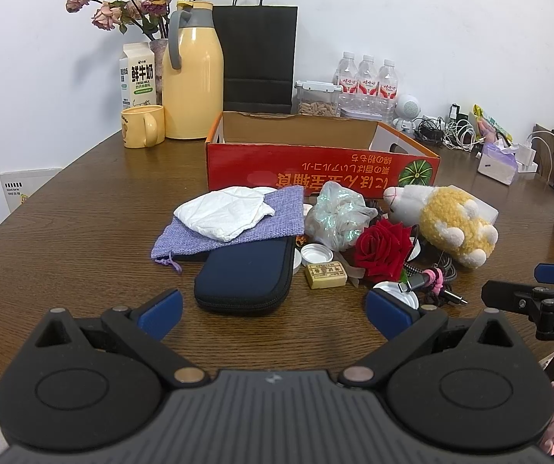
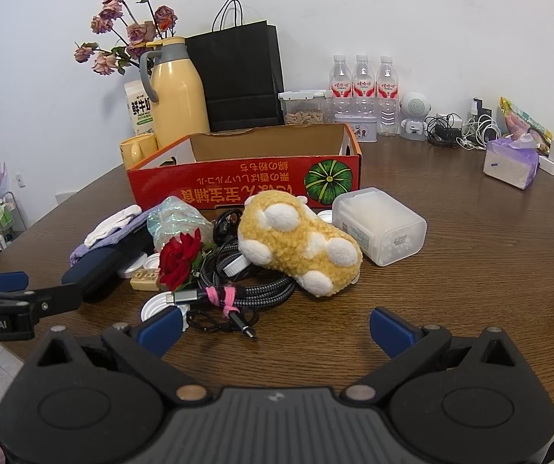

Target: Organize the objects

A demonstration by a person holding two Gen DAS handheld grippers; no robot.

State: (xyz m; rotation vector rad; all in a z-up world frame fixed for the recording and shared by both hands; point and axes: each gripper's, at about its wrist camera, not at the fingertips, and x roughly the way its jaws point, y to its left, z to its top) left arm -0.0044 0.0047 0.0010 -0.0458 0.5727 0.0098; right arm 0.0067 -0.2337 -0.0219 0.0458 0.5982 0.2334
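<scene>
A heap of small items lies before an open red cardboard box [image 1: 315, 162] [image 2: 238, 178] on the brown table. In it are a navy zip pouch [image 1: 244, 278], a lilac cloth bag [image 1: 219, 228] under a white cloth [image 1: 222, 212], a red rose [image 1: 383, 249] [image 2: 180, 257], a yellow plush toy [image 1: 447, 220] [image 2: 300, 243], braided cables [image 2: 246, 282] and a frosted plastic container [image 2: 379, 224]. My left gripper [image 1: 275, 315] is open, near side of the pouch, holding nothing. My right gripper [image 2: 275, 330] is open too, short of the cables and plush.
At the back stand a yellow thermos [image 1: 191, 73], a mug [image 1: 141, 125], a milk carton [image 1: 139, 77], dried flowers, a black paper bag [image 1: 255, 54], a snack container and three water bottles [image 2: 363, 89]. Chargers and a tissue pack [image 2: 510, 160] lie at the right.
</scene>
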